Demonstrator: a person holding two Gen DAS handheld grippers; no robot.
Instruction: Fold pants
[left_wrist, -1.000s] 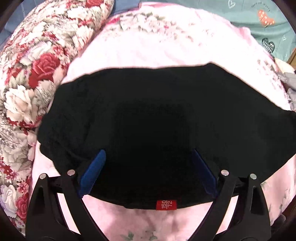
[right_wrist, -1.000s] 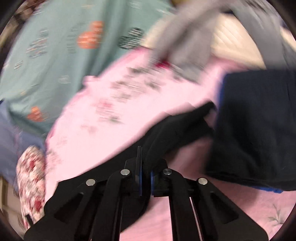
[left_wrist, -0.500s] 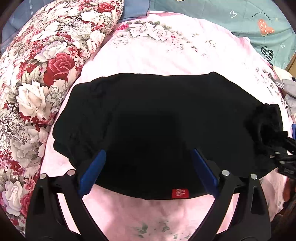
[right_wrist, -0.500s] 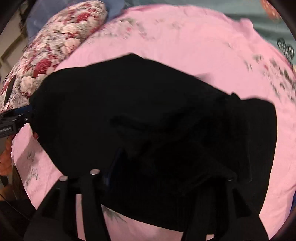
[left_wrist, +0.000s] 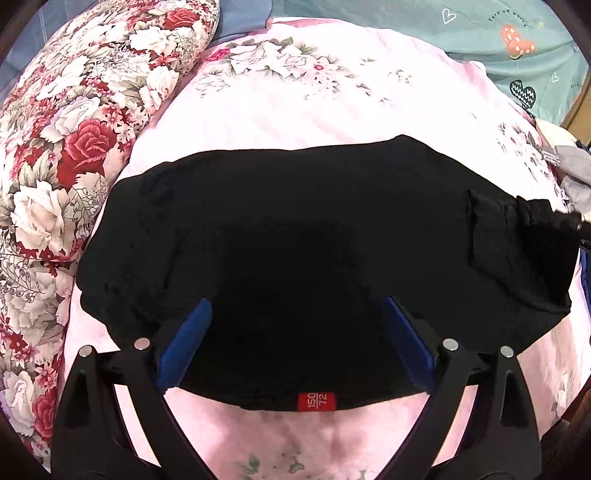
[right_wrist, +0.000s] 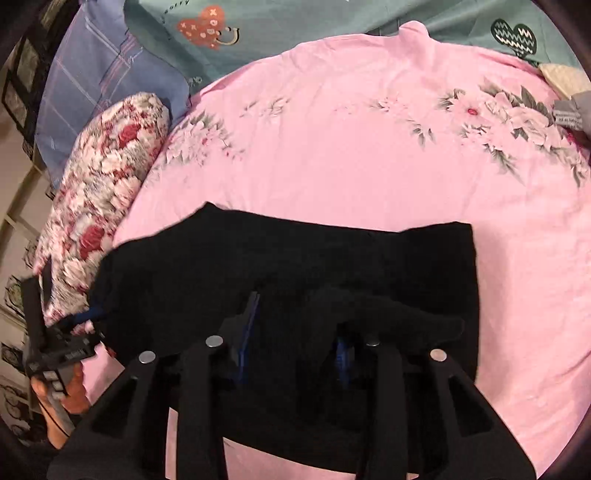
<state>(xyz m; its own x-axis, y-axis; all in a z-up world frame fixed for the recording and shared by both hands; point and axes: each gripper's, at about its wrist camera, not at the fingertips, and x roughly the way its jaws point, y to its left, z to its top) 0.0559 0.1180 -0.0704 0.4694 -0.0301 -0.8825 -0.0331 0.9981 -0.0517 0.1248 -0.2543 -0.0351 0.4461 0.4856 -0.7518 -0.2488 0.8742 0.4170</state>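
Observation:
The black pants (left_wrist: 295, 240) lie spread on the pink floral sheet (left_wrist: 314, 99), waistband near me with a red size tag (left_wrist: 316, 401). My left gripper (left_wrist: 297, 306) is open, its blue pads (left_wrist: 184, 343) resting over the waist end of the fabric. In the right wrist view the pants (right_wrist: 277, 266) lie folded across the sheet. My right gripper (right_wrist: 295, 325) is open, with a bunched fold of black cloth lying between and over its fingers (right_wrist: 247, 325). The left gripper (right_wrist: 59, 354) shows at the far left of that view.
A red rose-patterned pillow (left_wrist: 74, 129) borders the left side. A teal sheet with hearts (left_wrist: 498, 37) and a blue plaid pillow (right_wrist: 92, 85) lie at the back. Grey clothing (left_wrist: 572, 173) sits at the right edge.
The right gripper opened from shut and swung over the pants, carrying the leg end across. The left gripper stayed open over the waistband and drew back slightly.

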